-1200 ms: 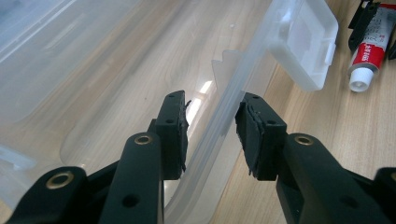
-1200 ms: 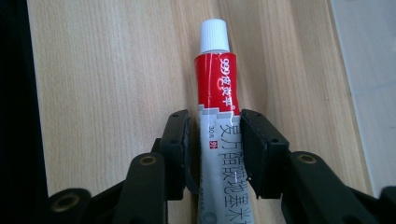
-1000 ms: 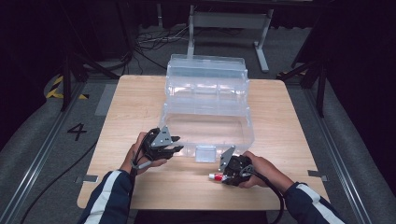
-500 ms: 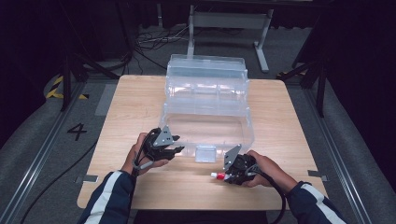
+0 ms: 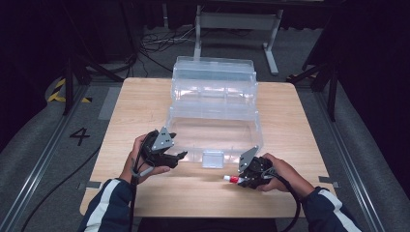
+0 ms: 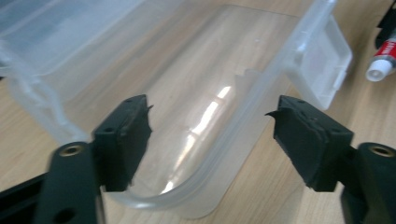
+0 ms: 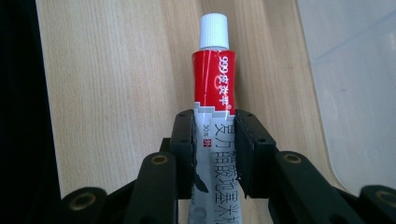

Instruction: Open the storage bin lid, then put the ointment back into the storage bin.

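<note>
Tube sits clamped in the right gripper, just off the near edge of the open box. Left gripper, jaws just opened, straddles the box rim without pressing. Judgement: unheld, the box may slide if the tube knocks its front latch.

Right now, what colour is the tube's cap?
White, on the red-and-white tube; the cap shows best in the right gripper view.
</note>
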The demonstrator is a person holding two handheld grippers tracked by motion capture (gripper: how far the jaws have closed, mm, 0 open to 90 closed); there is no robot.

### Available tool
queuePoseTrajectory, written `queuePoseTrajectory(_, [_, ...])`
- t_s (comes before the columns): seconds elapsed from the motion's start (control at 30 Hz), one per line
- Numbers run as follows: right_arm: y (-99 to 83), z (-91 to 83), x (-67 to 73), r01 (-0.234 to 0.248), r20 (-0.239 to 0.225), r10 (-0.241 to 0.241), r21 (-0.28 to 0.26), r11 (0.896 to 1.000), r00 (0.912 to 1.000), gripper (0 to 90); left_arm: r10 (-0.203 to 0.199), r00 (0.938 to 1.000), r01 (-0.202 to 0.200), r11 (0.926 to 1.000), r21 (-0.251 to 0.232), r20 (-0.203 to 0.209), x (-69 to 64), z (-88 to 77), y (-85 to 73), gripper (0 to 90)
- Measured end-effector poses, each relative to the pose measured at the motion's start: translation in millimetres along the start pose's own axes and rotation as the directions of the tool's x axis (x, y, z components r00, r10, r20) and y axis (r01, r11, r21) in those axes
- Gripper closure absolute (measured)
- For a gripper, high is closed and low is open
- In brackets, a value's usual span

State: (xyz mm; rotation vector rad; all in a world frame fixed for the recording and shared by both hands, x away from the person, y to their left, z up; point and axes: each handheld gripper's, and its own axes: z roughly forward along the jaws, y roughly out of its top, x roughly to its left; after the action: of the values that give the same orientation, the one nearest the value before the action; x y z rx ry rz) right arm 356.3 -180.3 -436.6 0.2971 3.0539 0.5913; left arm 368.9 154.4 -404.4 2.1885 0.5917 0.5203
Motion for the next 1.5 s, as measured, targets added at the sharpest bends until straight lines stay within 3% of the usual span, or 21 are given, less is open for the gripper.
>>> queuePoseTrajectory(0.1, [-1.3, -4.3, 0.1, 0.007, -0.003, -0.008, -0.012, 1.000, 1.0000, 71.1, -0.020, 0.9996, 0.020, 0.9992, -0.035, -0.020, 0.8, -15.7, -2.5, 23.0])
queuePoseTrajectory(0.17, [-2.5, -7.8, 0.3, 0.011, 0.008, -0.011, -0.011, 1.000, 0.9999, 71.2, -0.057, 0.9983, 0.057, 0.9967, -0.058, -0.003, 3.0, -24.7, -3.8, 23.7])
queuePoseTrajectory(0.23, [-3.3, -9.0, -0.3, 0.016, 0.013, -0.016, -0.014, 1.000, 0.9998, 71.2, -0.063, 0.9980, 0.062, 0.9960, -0.065, -0.012, 2.4, -30.0, -5.4, 23.1])
queuePoseTrajectory(0.4, [-6.6, -13.5, -2.8, 0.013, 0.028, -0.012, -0.025, 1.000, 0.9995, 71.2, -0.034, 0.9985, 0.034, 0.9994, 0.000, -0.043, -3.1, -34.9, -19.1, 21.2])
queuePoseTrajectory(0.53, [-7.7, -16.4, -3.8, 0.012, 0.030, -0.011, -0.026, 1.000, 0.9995, 71.2, -0.038, 0.9992, 0.039, 0.9974, 0.060, -0.012, -6.5, -30.0, -39.0, 21.0])
queuePoseTrajectory(0.6, [-8.0, -18.5, -4.2, 0.007, 0.027, -0.006, -0.033, 0.999, 0.9996, 71.1, -0.040, 0.9992, 0.040, 0.9929, 0.112, 0.001, -7.2, -24.3, -51.1, 20.9])
queuePoseTrajectory(0.7, [-9.0, -19.6, -6.8, 0.000, 0.026, 0.001, -0.035, 0.999, 0.9997, 71.1, -0.064, 0.9974, 0.058, 0.9887, 0.138, 0.034, -4.2, -17.9, -62.5, 21.8])
queuePoseTrajectory(0.8, [-9.6, -19.8, -7.4, 0.005, 0.023, -0.005, -0.036, 0.999, 0.9997, 71.1, -0.069, 0.9958, 0.055, 0.9779, 0.202, 0.061, -2.8, -7.8, -76.8, 21.4])
queuePoseTrajectory(0.93, [-9.6, -22.7, -6.2, 0.013, 0.026, -0.012, -0.041, 0.999, 0.9996, 71.1, -0.071, 0.9942, 0.051, 0.9724, 0.228, 0.081, -2.9, -3.8, -85.2, 20.9])
queuePoseTrajectory(1.03, [-10.1, -25.7, -5.1, 0.015, 0.029, -0.014, -0.044, 0.999, 0.9995, 71.1, -0.105, 0.9886, 0.075, 0.9641, 0.255, 0.107, -0.6, 0.7, -97.7, 20.8])
queuePoseTrajectory(1.23, [-9.6, -34.6, -3.0, 0.024, 0.041, -0.021, -0.063, 0.998, 0.9990, 71.1, -0.161, 0.9797, 0.131, 0.9661, 0.222, 0.120, 2.6, 0.7, -105.8, 18.4])
queuePoseTrajectory(1.5, [-10.1, -44.1, -2.0, 0.038, 0.036, -0.035, -0.084, 0.996, 0.9987, 71.1, -0.167, 0.9794, 0.146, 0.9739, 0.174, 0.114, 0.5, 1.0, -111.6, 15.2])
